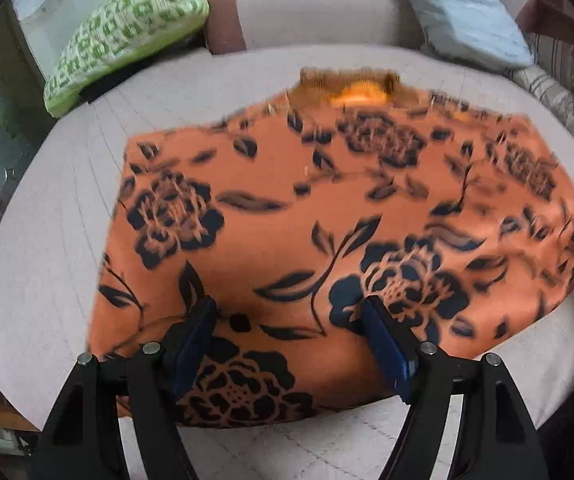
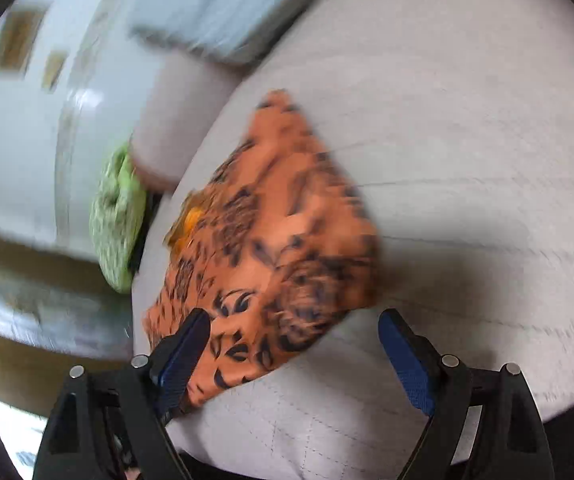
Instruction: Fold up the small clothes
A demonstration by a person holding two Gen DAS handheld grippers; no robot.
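Note:
An orange garment with a black flower print [image 1: 319, 216] lies spread flat on a pale sofa seat [image 1: 47, 220]. Its collar end [image 1: 347, 84] points to the backrest. My left gripper [image 1: 291, 308] is open and empty, held low over the garment's near part, one finger on each side of a flower. In the right wrist view the same garment [image 2: 279, 240] lies ahead and left. My right gripper [image 2: 295, 320] is open and empty above the garment's near corner and the bare seat [image 2: 467, 160]. Both views are blurred.
A green and white patterned cushion [image 1: 127, 28] lies at the back left, also in the right wrist view [image 2: 117, 220]. A pale blue pillow [image 1: 467, 12] leans at the back right. A striped cloth [image 1: 567, 92] lies at the far right. The sofa backrest [image 1: 311, 8] runs behind.

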